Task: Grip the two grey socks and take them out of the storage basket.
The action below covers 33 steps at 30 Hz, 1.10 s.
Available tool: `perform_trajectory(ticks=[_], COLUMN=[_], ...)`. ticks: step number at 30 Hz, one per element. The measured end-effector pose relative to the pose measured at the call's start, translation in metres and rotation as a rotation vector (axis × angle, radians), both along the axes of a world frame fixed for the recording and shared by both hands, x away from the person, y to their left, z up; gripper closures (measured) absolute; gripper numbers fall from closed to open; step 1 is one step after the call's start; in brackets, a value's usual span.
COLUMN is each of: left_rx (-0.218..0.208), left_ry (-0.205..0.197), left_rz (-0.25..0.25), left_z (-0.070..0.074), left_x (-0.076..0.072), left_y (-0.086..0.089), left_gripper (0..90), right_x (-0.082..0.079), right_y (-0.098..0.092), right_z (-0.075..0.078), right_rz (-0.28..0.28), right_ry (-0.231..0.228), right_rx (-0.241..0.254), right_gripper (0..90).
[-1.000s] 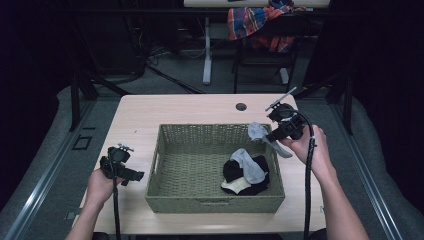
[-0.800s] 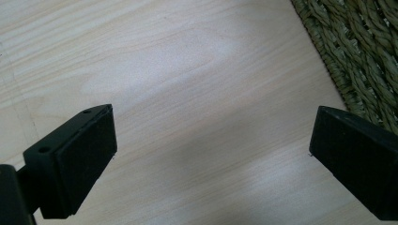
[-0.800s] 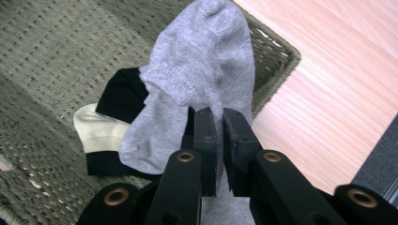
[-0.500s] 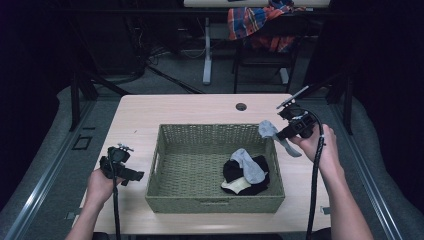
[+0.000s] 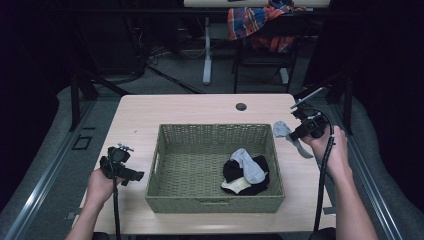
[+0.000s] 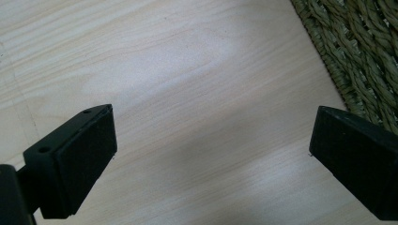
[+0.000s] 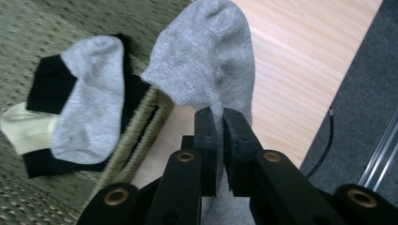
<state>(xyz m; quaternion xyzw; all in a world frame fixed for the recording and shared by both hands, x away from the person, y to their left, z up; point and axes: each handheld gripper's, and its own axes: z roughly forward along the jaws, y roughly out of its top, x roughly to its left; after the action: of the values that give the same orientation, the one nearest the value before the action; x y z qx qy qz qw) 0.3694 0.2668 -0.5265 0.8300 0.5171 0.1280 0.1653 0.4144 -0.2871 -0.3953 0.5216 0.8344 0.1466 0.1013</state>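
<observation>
The right tongs (image 7: 219, 140) were clamped on a grey sock (image 7: 211, 61) that hung lengthwise over the tabletop (image 5: 200, 107) just outside the wicker basket's (image 5: 165, 150) right rim, while the left tongs (image 6: 211, 164), jaws wide apart and empty, rested far across the basket.
</observation>
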Motion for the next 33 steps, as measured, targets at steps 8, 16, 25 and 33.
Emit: perform_trajectory(ticks=[8, 16, 25, 33], left_rx=[0.000, 0.000, 0.003, 0.003], left_ry=[0.003, 0.002, 0.002, 0.006], left_rz=[-0.001, 0.000, -0.001, -0.004], left_z=[0.000, 0.000, 0.000, 0.000], left_x=[0.000, 0.000, 0.000, 0.000], left_y=[0.000, 0.000, 0.000, 0.000], left_gripper=[1.2, 1.2, 1.2, 1.2], right_x=[0.007, 0.013, 0.025, 0.028], right_y=[-0.011, -0.015, -0.016, -0.014], right_z=[-0.015, -0.030, -0.063, -0.082], right_rz=[-0.039, -0.056, -0.046, -0.052], right_ry=[0.034, 0.064, 0.141, 0.163], right_rx=[-0.004, -0.013, -0.029, -0.029], right_gripper=[85.2, 85.2, 85.2, 85.2])
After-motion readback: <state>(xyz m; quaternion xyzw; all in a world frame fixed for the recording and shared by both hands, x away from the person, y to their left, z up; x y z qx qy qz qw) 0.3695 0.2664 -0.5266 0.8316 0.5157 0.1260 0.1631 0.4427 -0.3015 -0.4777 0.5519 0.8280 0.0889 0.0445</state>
